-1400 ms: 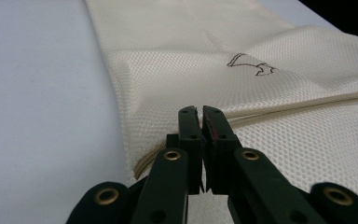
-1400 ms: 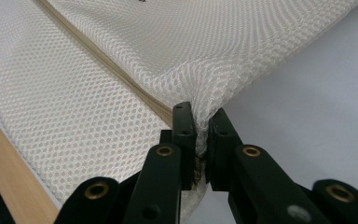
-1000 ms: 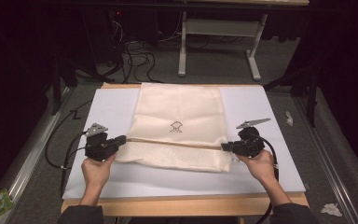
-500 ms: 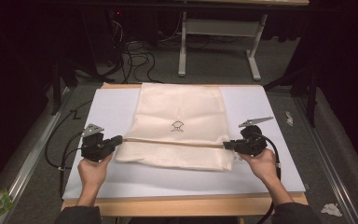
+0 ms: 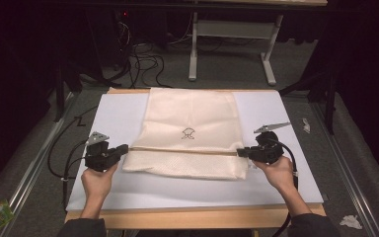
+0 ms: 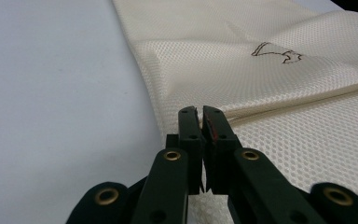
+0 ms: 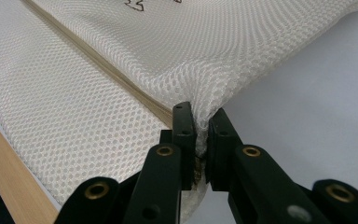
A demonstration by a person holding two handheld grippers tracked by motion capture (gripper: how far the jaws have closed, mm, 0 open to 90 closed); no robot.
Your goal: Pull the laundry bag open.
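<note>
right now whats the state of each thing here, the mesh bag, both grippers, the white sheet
mesh bag: flat on the sheet, near part folded along a crease, logo facing up
left gripper: shut at the bag's left edge, grip on cloth unclear
right gripper: shut on the bag's right edge, mesh pinched between its jaws
white sheet: flat under the bag

lab/workshop | tangled cables on grey floor | metal desk frame | dark surroundings

High view sits above the person's side, looking forward and down over the whole white-topped table. Both gripper views ride low and super close, facing inward at the cream mesh bag, which all three share.
</note>
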